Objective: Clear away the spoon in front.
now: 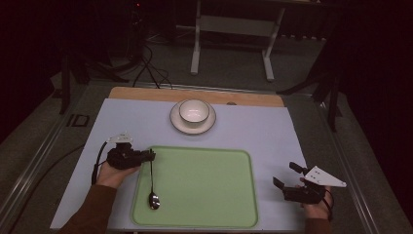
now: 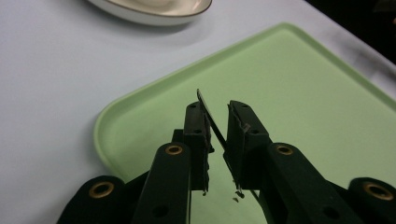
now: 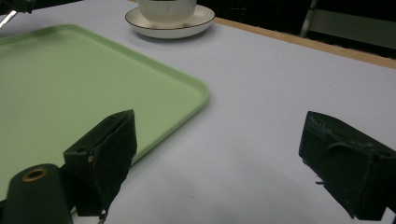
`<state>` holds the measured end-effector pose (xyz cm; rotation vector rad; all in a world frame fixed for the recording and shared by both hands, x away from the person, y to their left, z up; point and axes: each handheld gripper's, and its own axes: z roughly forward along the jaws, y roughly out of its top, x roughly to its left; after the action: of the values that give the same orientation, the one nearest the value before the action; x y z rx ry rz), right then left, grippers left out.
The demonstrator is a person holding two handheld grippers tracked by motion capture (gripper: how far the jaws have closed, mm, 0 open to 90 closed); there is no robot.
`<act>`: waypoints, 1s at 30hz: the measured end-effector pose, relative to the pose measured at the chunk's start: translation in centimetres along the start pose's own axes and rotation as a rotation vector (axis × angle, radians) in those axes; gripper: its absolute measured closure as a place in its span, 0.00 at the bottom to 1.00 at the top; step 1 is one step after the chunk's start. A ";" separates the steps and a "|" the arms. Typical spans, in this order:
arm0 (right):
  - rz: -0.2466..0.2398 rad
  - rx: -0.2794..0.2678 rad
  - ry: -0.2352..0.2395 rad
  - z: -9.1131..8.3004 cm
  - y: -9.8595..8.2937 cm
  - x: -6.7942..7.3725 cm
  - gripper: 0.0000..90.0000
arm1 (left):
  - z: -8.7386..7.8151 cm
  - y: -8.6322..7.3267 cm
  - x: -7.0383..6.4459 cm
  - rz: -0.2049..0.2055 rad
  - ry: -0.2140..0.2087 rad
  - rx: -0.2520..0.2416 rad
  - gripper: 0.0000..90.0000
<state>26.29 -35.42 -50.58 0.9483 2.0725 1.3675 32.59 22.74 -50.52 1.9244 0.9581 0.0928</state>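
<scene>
At the left of the frame, the left tool (image 1: 150,156) has its jaws nearly closed on the thin handle of a spoon (image 1: 152,187), whose bowl rests on the green tray (image 1: 204,187) near its lower left corner. At lower right, the right tool (image 1: 283,176) sits wide open over the pale tabletop (image 1: 272,131), holding nothing. A bowl (image 1: 194,110) on a saucer (image 1: 176,122) sits at upper centre. No writing on them is readable.

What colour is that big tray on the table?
The tray is pale green, plain with no pattern. The high view shows it best.
</scene>
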 end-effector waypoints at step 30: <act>-0.009 0.012 -0.002 0.1 0.0 0.0 0.12 | 1.7 -1.7 0.7 0.008 0.089 0.109 0.75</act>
<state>26.36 -35.33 -50.65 0.9433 2.0835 1.3507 32.83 22.39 -53.03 2.0390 1.0330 0.1343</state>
